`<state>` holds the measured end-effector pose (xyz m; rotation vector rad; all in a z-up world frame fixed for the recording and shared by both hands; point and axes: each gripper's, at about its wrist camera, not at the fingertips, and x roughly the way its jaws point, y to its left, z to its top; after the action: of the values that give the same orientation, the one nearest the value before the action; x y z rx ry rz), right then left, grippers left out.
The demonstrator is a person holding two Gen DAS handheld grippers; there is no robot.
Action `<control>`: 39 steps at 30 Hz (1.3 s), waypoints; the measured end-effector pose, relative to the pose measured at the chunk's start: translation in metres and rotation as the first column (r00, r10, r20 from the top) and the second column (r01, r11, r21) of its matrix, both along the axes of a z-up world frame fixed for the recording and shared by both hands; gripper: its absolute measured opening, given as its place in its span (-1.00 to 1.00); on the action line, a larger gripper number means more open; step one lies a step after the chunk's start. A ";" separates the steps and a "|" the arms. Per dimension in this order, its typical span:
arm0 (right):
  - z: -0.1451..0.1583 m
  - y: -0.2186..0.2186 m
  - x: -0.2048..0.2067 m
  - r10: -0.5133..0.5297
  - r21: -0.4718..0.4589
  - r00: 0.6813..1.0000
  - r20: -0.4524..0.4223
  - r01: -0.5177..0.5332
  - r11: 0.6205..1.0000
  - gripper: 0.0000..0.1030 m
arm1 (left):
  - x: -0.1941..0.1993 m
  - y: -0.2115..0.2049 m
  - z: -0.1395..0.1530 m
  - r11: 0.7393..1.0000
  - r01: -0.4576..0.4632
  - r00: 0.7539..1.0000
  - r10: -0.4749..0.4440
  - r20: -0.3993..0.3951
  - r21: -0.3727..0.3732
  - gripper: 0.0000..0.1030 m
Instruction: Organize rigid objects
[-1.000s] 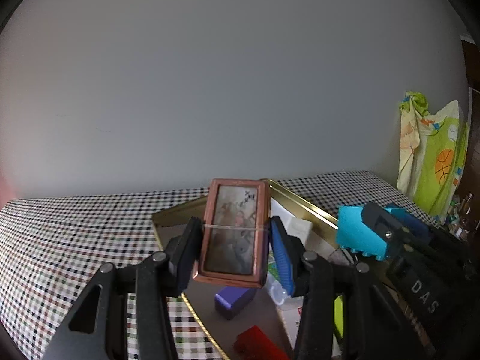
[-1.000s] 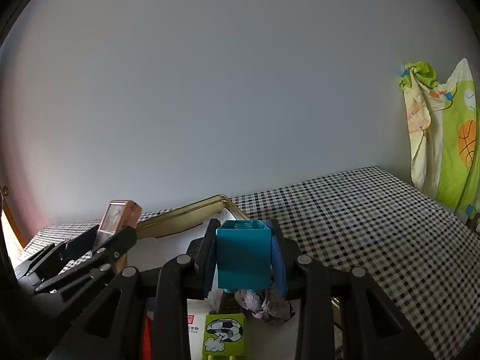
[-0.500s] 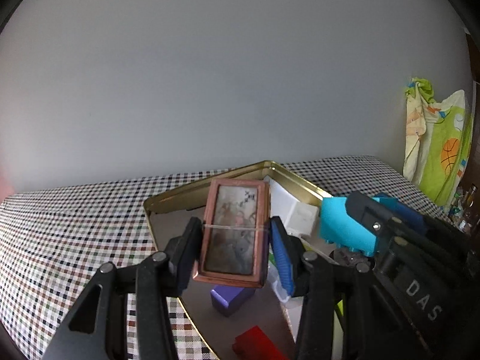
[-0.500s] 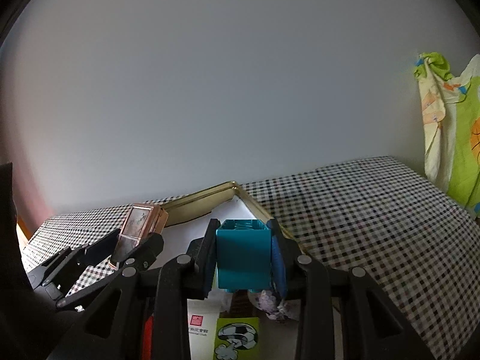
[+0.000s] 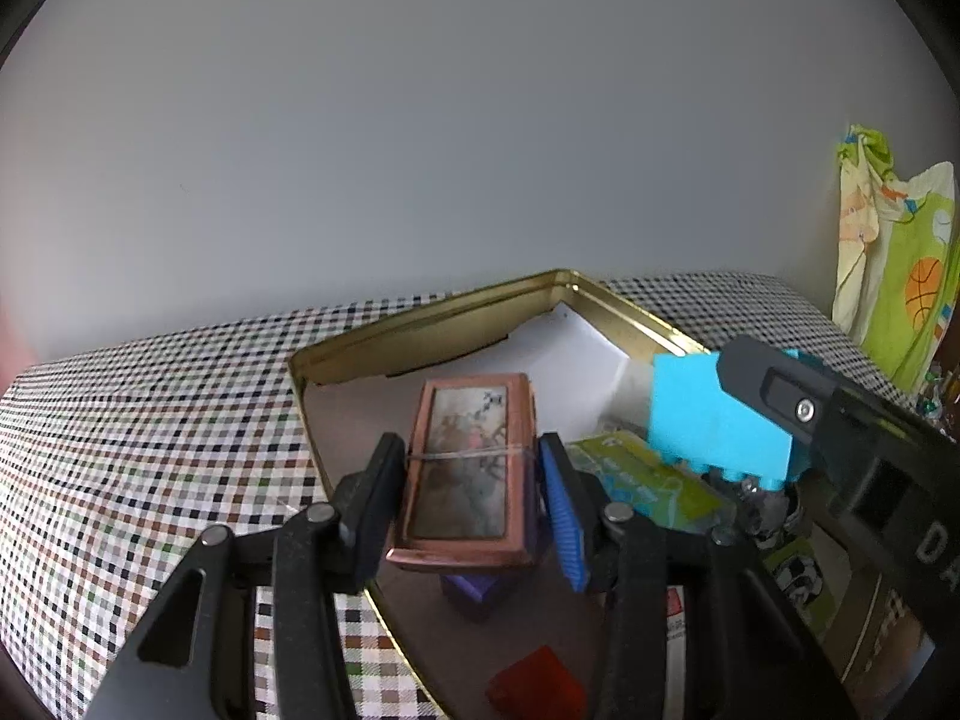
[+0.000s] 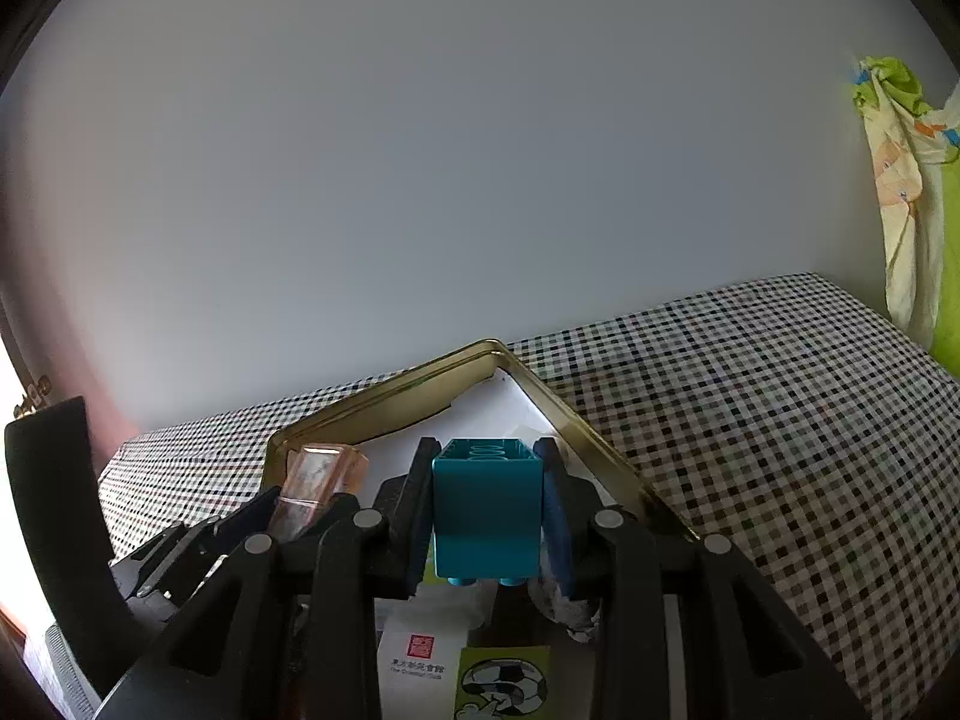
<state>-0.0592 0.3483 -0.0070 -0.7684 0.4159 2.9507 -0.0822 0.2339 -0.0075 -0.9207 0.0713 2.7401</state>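
My left gripper (image 5: 469, 492) is shut on a small copper-framed picture (image 5: 468, 471) and holds it above the gold tin tray (image 5: 420, 324). My right gripper (image 6: 487, 510) is shut on a teal toy brick (image 6: 486, 510), also above the tray (image 6: 384, 402). The brick shows in the left wrist view (image 5: 714, 420) to the right of the picture. The picture shows in the right wrist view (image 6: 315, 489) at the left. Inside the tray lie a purple block (image 5: 474, 591), a red block (image 5: 537, 687), a green card (image 5: 648, 480) and white paper (image 5: 576, 360).
The tray sits on a checked tablecloth (image 5: 150, 438) against a plain grey wall. A white box with a red seal (image 6: 420, 654) and a green football card (image 6: 504, 684) lie in the tray. A green and yellow cloth (image 5: 894, 276) hangs at the far right.
Both grippers have moved forward and down over the tray with their objects still held. The tray now looks larger and lower in both views.
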 end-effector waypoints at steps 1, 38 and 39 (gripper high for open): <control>0.000 -0.001 -0.001 0.008 -0.004 1.000 -0.004 -0.008 1.000 -0.32 | 0.001 -0.002 0.001 1.000 -0.003 1.000 0.003 0.000 0.009 -0.11; 0.019 -0.023 0.059 -0.214 0.165 0.898 -0.385 0.295 0.941 0.69 | 0.054 -0.064 0.024 0.992 -0.124 0.968 0.120 -0.219 -0.005 0.99; 0.019 -0.024 0.060 -0.219 0.173 0.893 -0.392 0.306 0.936 0.69 | 0.057 -0.065 0.026 0.992 -0.124 0.968 0.119 -0.220 -0.005 0.99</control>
<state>0.0004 0.3239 0.0124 -0.1143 0.1689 2.8029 -0.0251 0.1691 0.0181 -0.6423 0.0836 2.9503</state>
